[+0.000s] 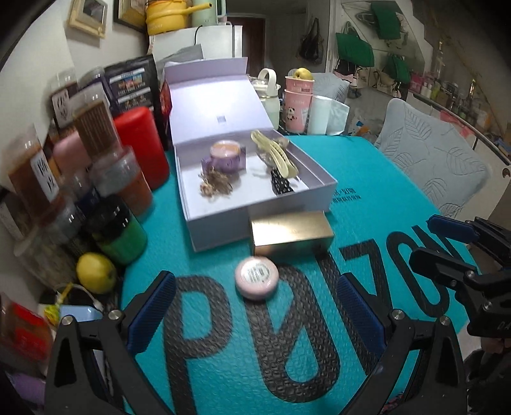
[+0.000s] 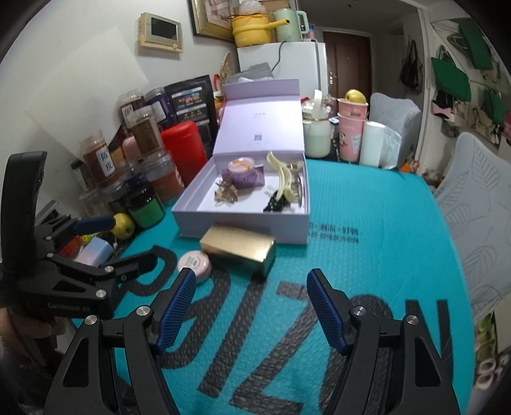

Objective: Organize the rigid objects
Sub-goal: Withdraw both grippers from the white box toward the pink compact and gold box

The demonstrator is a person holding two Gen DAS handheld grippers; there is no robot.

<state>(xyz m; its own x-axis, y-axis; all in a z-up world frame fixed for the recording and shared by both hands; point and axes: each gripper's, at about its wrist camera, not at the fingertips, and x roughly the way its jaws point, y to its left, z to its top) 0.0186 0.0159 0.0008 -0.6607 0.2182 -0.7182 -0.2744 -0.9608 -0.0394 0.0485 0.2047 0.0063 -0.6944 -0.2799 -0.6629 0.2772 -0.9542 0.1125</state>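
Left wrist view: low over the near edge of the teal mat (image 1: pixel 367 166), facing forward toward the open lilac box (image 1: pixel 255 194), close to the pink tin (image 1: pixel 256 277). Right wrist view: just rightward, a little higher, same heading. Shared: box (image 2: pixel 246 217), gold carton (image 2: pixel 238 247), tin (image 2: pixel 194 262), jars, fridge; each catching the other hand-held gripper at its edge.

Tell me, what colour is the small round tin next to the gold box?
Pink tin, with a barcode label on top; clearest in the left wrist view.

Likely a small home kitchen-diner: fridge (image 2: pixel 289 65) topped with yellow pot (image 2: pixel 252 30) and kettle (image 2: pixel 290 25), spice jars (image 2: pixel 145 134) crowding the table.
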